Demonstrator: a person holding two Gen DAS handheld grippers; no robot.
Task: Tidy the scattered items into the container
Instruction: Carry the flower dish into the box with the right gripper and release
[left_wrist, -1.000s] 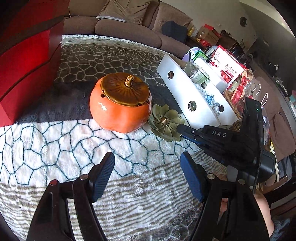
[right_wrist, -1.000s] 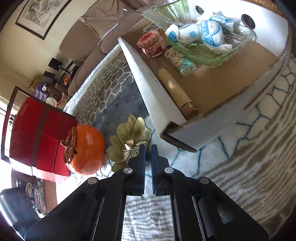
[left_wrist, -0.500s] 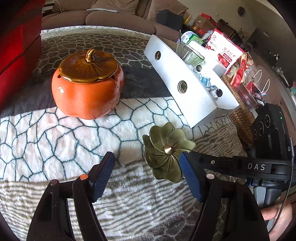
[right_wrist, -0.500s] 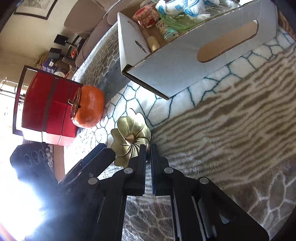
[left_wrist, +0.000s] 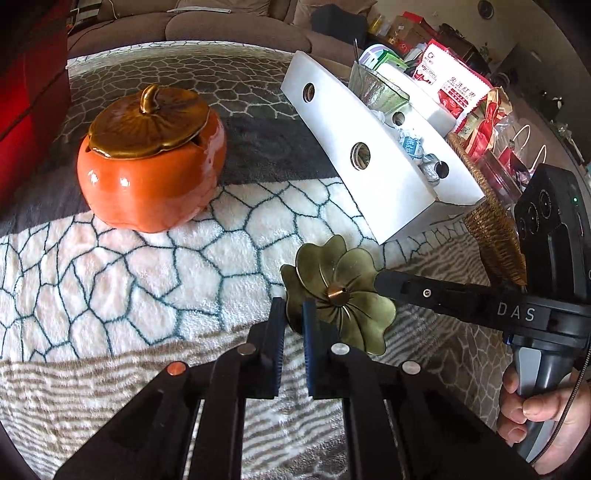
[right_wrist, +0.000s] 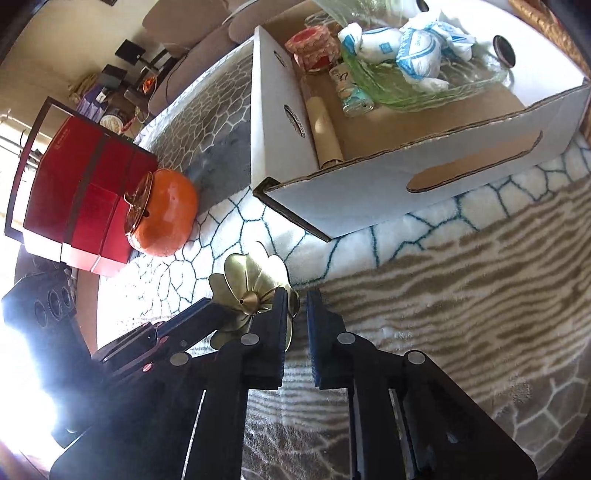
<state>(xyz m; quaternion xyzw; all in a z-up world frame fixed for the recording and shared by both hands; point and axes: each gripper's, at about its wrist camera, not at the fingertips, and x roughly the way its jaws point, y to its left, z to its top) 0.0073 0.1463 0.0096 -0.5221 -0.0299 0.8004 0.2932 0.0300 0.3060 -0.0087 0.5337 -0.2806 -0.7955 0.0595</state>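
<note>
Beyond both hand-held grippers sits the white cardboard box (right_wrist: 424, 192), already holding a glass bowl (right_wrist: 417, 88). Nearer, the left hand-held gripper (left_wrist: 293, 314), wide open a second ago, is closing onto one petal edge of the brass flower dish (left_wrist: 338, 293). The right hand-held gripper (right_wrist: 297, 302) pinches the opposite edge, suggesting a handover. The dish is scalloped, shiny, thin, with a small central knob.

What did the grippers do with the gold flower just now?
The left hand-held gripper came in and is closing its jaws on the gold flower dish's rim. The right hand-held gripper kept gripping the opposite edge. The orange pumpkin jar and white box stayed put.
</note>
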